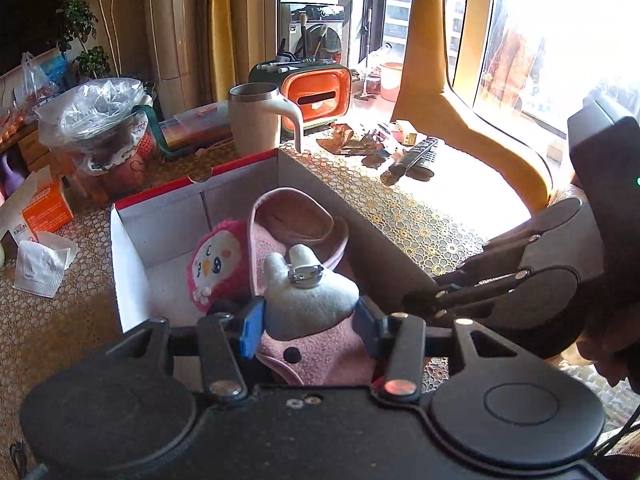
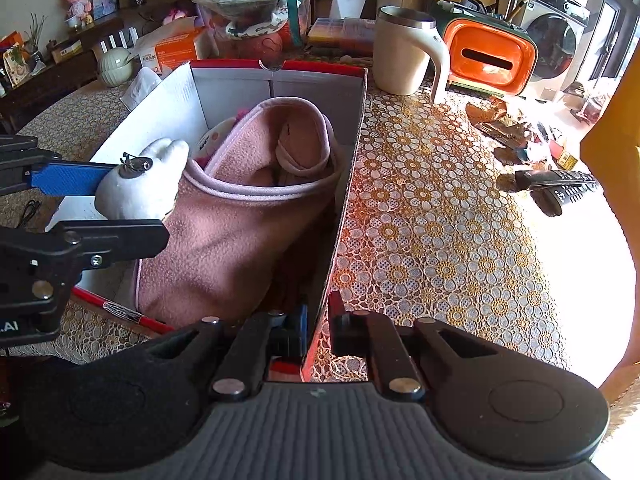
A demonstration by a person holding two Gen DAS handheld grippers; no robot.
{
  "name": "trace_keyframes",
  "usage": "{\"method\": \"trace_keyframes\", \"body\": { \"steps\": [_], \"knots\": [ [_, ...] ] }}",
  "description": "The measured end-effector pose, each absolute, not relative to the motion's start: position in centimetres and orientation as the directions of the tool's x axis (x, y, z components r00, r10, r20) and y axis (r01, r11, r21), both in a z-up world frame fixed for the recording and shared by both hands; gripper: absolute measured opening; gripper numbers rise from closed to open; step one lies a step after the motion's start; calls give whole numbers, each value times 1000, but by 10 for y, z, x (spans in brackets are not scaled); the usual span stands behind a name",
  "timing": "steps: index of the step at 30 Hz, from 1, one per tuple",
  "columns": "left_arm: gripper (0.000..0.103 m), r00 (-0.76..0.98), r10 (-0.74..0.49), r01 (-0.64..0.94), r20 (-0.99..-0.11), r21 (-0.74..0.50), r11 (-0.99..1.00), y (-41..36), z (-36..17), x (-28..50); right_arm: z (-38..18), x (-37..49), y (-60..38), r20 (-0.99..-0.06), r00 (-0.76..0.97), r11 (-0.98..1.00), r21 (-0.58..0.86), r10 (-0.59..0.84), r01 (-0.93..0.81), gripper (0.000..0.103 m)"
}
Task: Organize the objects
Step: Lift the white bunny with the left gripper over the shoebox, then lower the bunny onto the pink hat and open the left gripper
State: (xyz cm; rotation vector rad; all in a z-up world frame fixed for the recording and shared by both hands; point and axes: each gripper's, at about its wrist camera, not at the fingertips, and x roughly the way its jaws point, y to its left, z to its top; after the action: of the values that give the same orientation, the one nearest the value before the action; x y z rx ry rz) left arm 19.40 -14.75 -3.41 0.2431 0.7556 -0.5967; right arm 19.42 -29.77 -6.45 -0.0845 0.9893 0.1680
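1. The left gripper (image 1: 310,320) is clamped on a white plush rabbit (image 1: 312,300) sewn to the toe of a pink slipper (image 1: 316,356); its blue pads press the rabbit from both sides.
2. A small metal clip (image 1: 306,276) sits on top of the rabbit.
3. The slipper lies inside an open cardboard box (image 1: 132,248) with a red rim, its opening facing the far end of the box.
4. A pink owl plush (image 1: 216,264) rests in the box, touching the slipper's left side.
5. The right gripper (image 2: 318,332) is closed on the box's right wall at the near end, one finger inside the wall and one outside.
6. The box stands on a table (image 2: 440,220) covered with a gold flower-patterned cloth.
7. Beyond the box's far right corner stands a cream mug (image 1: 258,120) with a handle; an orange tissue holder (image 1: 316,94) is just behind it.
8. Two dark remote controls (image 2: 560,188) lie well to the right of the box.
9. A crumpled tissue (image 1: 40,268) lies left of the box.
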Motion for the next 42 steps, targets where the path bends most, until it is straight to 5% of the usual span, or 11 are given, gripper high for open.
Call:
{"method": "trace_keyframes", "body": {
  "steps": [19,24,31,42],
  "knots": [
    [48,476,-381,549,-793,-70,833,-156,-70,233,-64,190,-300,-832,544,985,16,110,-173,10],
    [72,484,-415,556,-771,-95,826,-150,-64,225,-64,189,-300,-834,542,985,12,104,-171,10],
    [74,501,-433,571,-749,-90,816,-139,-50,210,-65,189,-298,-836,540,987,7,95,-163,10],
    [96,613,-390,470,-687,-79,879,-66,-13,184,-65,189,-295,-838,539,988,-4,82,-155,10]
  ]
}}
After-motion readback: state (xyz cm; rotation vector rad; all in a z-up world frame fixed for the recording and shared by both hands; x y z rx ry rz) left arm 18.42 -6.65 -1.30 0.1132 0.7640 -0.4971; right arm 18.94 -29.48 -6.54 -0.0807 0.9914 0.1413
